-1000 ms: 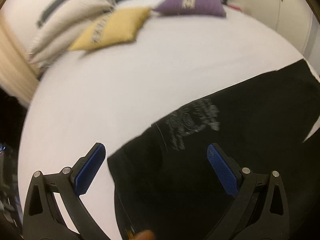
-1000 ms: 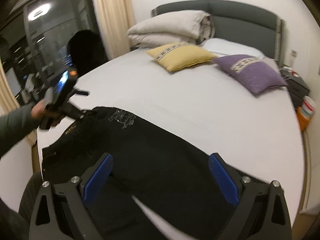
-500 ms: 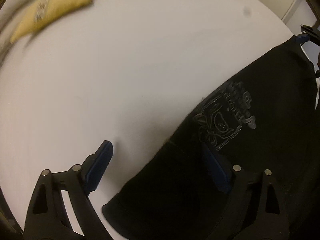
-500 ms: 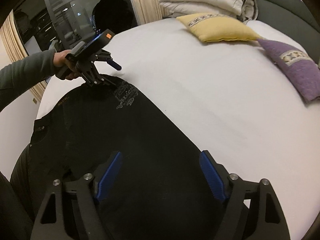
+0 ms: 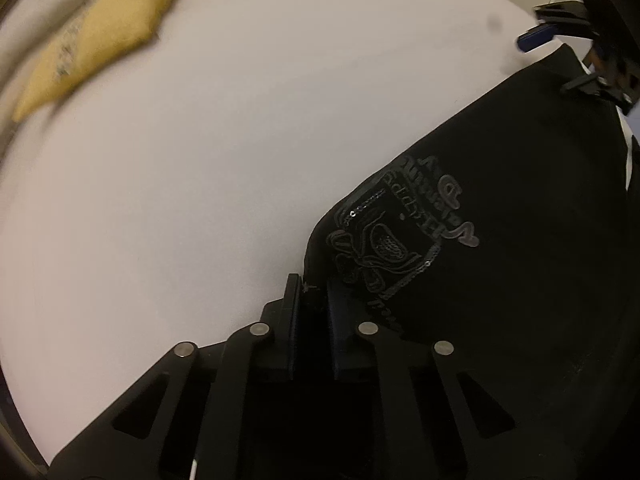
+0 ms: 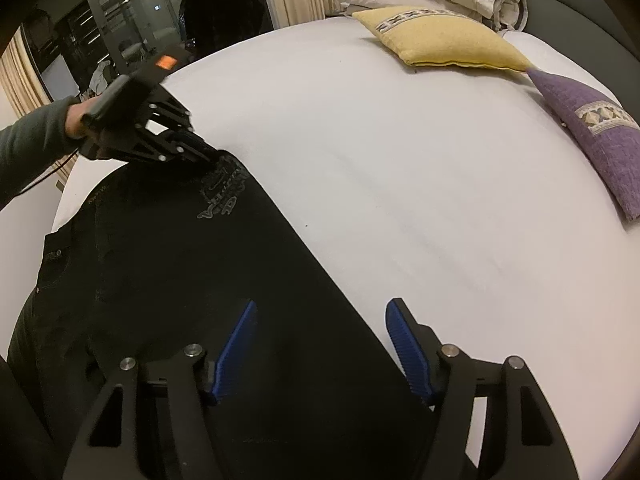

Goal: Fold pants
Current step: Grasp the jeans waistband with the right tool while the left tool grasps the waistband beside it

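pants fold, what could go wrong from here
The left gripper pinches only a thin bit of the pants edge beside the emblem, so the cloth may slip out when lifted. The right gripper is open astride the leg edge; lifting one side alone could drag the pants askew across the bed.

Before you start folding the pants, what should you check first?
1. Left tool shut on the pants edge by the printed logo: ok.
2. Right tool gripping the pants: not ok, open above the cloth.
3. Pants lying flat on the bed: ok.
4. Yellow pillow and purple pillow off the pants: ok.
5. Near pant leg smooth: cannot tell.
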Available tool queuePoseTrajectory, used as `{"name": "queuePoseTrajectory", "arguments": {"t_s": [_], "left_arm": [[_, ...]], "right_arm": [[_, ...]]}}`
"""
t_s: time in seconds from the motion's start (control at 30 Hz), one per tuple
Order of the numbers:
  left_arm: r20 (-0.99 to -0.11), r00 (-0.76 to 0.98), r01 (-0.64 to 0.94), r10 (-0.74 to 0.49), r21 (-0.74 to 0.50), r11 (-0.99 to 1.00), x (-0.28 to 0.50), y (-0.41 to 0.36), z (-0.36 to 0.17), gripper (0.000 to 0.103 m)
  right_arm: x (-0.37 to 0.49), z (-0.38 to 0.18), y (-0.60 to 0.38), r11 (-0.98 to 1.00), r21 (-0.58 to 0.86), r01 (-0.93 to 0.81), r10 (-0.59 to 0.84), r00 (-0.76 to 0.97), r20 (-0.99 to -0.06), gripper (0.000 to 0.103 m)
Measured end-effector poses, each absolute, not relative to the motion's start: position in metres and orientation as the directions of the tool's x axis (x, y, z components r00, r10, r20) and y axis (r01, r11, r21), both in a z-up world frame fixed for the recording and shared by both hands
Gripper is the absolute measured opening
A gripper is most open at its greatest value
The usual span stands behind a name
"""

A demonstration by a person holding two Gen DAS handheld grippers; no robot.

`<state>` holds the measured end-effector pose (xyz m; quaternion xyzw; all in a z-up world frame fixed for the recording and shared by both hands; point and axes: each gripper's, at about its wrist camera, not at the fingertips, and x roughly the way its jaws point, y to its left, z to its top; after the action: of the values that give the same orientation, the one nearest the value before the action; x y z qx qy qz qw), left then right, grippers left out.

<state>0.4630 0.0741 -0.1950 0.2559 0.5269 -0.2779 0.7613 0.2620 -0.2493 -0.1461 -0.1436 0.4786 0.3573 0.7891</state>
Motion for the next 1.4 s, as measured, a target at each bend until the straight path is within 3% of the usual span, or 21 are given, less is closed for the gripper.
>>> {"name": "queuePoseTrajectory", "arguments": {"t_s": [0.3,0.6,0.7,0.83,0.87,0.93,1.03,1.4], "left_arm": [[-0.827,0.523,0.678,-0.206,0.257,0.689,0.399,0.086,-0.143,0.009],[-0.778,0.582,0.675,-0.236,0.301,0.673,0.341,0.084,-0.119,0.009],[-0.778,0.581,0.676,-0.241,0.297,0.674,0.33,0.085,-0.118,0.009],[-0.774,0.585,0.669,-0.243,0.291,0.684,0.329,0.087,-0.119,0.009],[-0.772,0.586,0.667,-0.245,0.288,0.687,0.328,0.087,-0.118,0.009],[-0.774,0.583,0.671,-0.249,0.286,0.684,0.332,0.085,-0.12,0.009],[-0.772,0.583,0.675,-0.251,0.289,0.679,0.331,0.082,-0.119,0.009],[-0.731,0.613,0.663,-0.299,0.271,0.698,0.268,0.09,-0.079,0.009]], "right_arm": [[0.275,-0.161,-0.241,0.68,0.094,-0.727,0.397,0.258,-0.881,0.068],[0.305,-0.18,-0.235,0.67,0.125,-0.732,0.353,0.166,-0.921,0.066],[0.303,-0.178,-0.228,0.648,0.137,-0.749,0.364,0.147,-0.92,0.055],[0.301,-0.171,-0.215,0.615,0.136,-0.777,0.383,0.143,-0.913,0.053],[0.302,-0.17,-0.212,0.61,0.137,-0.78,0.383,0.139,-0.913,0.039],[0.304,-0.173,-0.208,0.591,0.125,-0.797,0.359,0.121,-0.926,0.024],[0.302,-0.173,-0.207,0.585,0.08,-0.807,0.32,0.138,-0.937,0.01],[0.229,-0.104,-0.224,0.649,-0.097,-0.754,0.319,0.385,-0.866,0.005]]}}
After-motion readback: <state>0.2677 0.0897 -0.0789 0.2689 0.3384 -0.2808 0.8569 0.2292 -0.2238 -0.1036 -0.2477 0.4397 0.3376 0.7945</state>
